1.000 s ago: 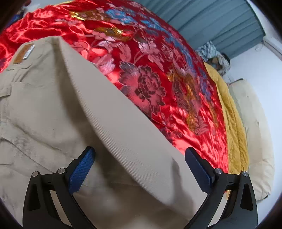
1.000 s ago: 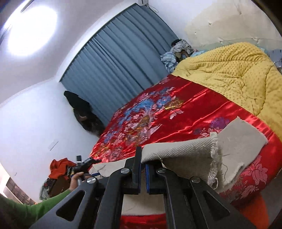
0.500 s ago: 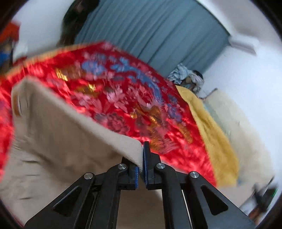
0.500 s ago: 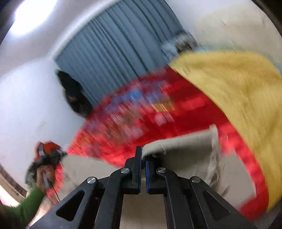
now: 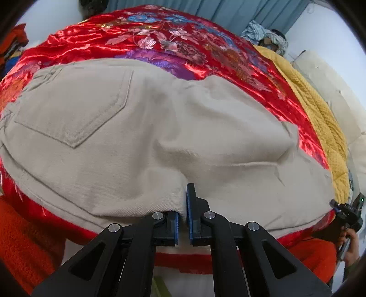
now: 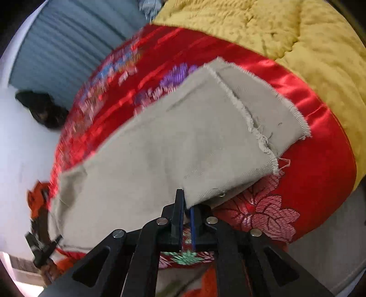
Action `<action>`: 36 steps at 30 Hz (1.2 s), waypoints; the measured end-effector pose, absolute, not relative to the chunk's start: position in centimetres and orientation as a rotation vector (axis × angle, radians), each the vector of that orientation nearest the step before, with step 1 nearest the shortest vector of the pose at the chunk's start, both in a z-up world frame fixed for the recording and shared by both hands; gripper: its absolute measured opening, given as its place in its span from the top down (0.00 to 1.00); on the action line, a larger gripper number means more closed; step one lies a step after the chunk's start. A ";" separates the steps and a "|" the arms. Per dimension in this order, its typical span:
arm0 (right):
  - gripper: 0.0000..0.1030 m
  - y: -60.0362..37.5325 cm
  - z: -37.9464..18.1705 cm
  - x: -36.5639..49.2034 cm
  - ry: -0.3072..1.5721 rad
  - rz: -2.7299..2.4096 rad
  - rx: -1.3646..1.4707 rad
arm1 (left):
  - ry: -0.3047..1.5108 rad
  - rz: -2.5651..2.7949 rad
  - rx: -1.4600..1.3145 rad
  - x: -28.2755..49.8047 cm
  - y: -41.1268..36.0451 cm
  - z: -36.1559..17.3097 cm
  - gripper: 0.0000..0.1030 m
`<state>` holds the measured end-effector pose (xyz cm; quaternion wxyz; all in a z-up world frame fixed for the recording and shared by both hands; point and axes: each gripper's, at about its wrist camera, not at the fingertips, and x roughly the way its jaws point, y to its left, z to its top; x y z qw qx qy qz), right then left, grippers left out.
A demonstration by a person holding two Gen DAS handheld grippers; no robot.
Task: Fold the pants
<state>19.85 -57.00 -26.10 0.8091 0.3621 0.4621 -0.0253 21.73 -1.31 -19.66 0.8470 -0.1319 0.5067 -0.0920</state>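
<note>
Most of the near bed is covered by the beige pants [image 5: 141, 128], folded lengthwise along its front edge. Beyond them, bare red bedspread [image 5: 173, 45] is left open toward the curtain [image 5: 224, 11]. To the right, passage is blocked by a heaped yellow blanket [image 6: 286, 34], lying well apart from the frayed cuffs [image 6: 263, 107].

your pants [image 5: 141, 128] are beige twill, lying flat on the red floral bedspread [image 5: 205, 52], one leg folded over the other. a back pocket faces up on the seat end, near the bedspread's front edge. the frayed, raw-cut cuffs [image 6: 263, 118] lie close to where the bedspread meets the yellow blanket [image 6: 297, 45], the top cuff set slightly back from the lower one. the cloth bulges and wrinkles mid-leg.
</note>
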 end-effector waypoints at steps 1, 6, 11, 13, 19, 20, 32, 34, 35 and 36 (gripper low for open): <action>0.68 -57.5 -26.0 19.6 0.964 -0.054 0.802 | 1.070 -0.192 -0.277 21.7 -1.4 -19.7 0.95; 0.65 -60.1 -26.3 18.9 0.861 -0.113 0.957 | 1.064 -0.182 -0.271 21.7 -1.7 -20.0 0.95; 0.97 -58.7 -21.9 20.9 0.886 -0.149 0.617 | 0.998 -0.203 -0.237 20.4 -3.2 -18.2 0.95; 0.96 -58.4 -20.4 21.2 0.863 -0.158 0.490 | 1.030 -0.226 -0.201 19.8 -4.6 -19.1 0.95; 0.96 -60.9 -25.0 22.0 1.031 -0.274 0.477 | 1.067 -0.222 -0.136 19.3 -6.1 -20.2 0.95; 0.96 -60.5 -24.7 21.9 1.020 -0.292 0.449 | 1.067 -0.225 -0.138 19.2 -6.0 -20.0 0.95; 0.71 -59.2 -24.3 22.1 1.025 -0.409 0.332 | 1.080 -0.189 0.046 18.2 -6.9 -19.7 0.72; 0.44 -59.2 -23.5 21.5 1.008 -0.463 0.293 | 1.081 -0.181 0.049 17.0 -6.4 -18.9 0.46; 0.44 -59.1 -22.3 20.5 0.977 -0.543 0.235 | 1.071 -0.176 0.050 15.9 -5.9 -18.1 0.45; 0.44 -58.9 -21.6 20.0 0.957 -0.577 0.206 | 1.060 -0.176 0.056 15.3 -5.8 -17.6 0.45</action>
